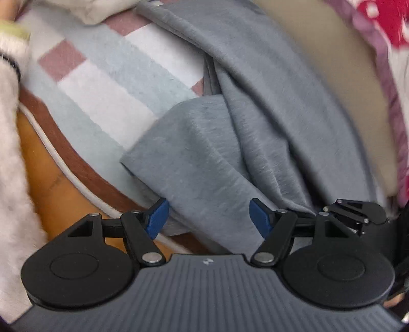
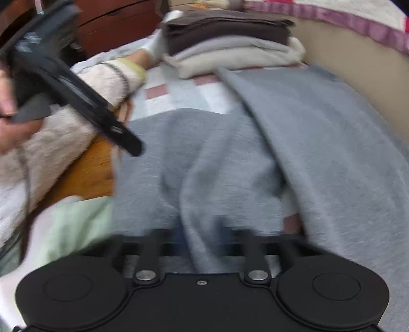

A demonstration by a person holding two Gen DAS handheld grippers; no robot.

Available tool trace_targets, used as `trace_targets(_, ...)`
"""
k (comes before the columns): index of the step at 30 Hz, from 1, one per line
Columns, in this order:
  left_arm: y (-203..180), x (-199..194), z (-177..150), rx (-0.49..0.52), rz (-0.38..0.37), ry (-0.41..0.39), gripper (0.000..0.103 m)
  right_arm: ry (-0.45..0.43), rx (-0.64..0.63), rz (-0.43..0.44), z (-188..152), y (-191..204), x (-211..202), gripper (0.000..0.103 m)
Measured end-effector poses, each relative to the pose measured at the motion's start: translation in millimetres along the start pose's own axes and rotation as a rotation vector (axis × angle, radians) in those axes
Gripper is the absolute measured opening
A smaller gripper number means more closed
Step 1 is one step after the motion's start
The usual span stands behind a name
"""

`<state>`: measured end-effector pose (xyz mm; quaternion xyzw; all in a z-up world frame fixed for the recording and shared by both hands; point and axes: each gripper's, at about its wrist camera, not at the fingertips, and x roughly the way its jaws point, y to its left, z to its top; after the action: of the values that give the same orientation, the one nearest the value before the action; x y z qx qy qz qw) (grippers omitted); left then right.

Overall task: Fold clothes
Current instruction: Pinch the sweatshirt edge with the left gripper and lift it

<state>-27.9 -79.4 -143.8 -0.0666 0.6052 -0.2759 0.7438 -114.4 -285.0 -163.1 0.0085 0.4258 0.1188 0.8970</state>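
Left tongs spread, straddling the grey garment hem at the bed edge; garment runs lengthwise away. Right tongs blurred, grip unclear.

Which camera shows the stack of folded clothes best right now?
The right wrist view: the folded stack, dark brown over cream, sits whole beyond the grey garment. The left wrist view catches only a cream corner at its top edge.

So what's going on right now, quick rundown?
Left gripper open over the grey garment. Right gripper blurred, grip unclear, grey fabric running between its fingers. Folded pile behind, nothing blocking.
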Motion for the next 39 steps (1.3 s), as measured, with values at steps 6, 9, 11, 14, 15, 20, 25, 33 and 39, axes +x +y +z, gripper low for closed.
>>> trace_targets(6,-30,-12,1,0.109,-0.011,-0.151,0.069,-0.313,0.208,-0.219,5,-71,-92,0.001)
trace_targets(9,-37,-1,-3,0.094,-0.062,-0.131,0.069,-0.244,0.273,-0.38,-17,-109,-85,0.001)
trace_targets(11,-39,11,-12,0.102,-0.045,-0.081,0.069,-0.165,0.38,-0.418,-33,-133,-71,0.001)
trace_targets(14,-37,22,-19,0.112,-0.006,-0.03,0.069,-0.093,0.556,-0.367,-52,-161,-49,0.001)
trace_targets(15,-34,23,-18,0.101,0.003,-0.031,0.069,-0.08,0.608,-0.353,-55,-168,-41,0.001)
trace_targets(20,-14,13,-7,-0.038,-0.059,-0.071,0.07,-0.066,0.615,-0.367,-57,-165,-37,0.005)
trace_targets(25,-12,29,-5,-0.112,-0.149,-0.123,0.075,-0.032,0.586,-0.392,-67,-161,-54,0.013)
trace_targets(33,-41,55,-1,0.036,0.045,-0.288,0.072,-0.132,0.816,-0.212,-92,-180,-82,0.036)
trace_targets(39,-56,30,3,0.133,-0.005,-0.416,0.005,-0.413,1.004,0.04,-122,-173,-134,0.047)
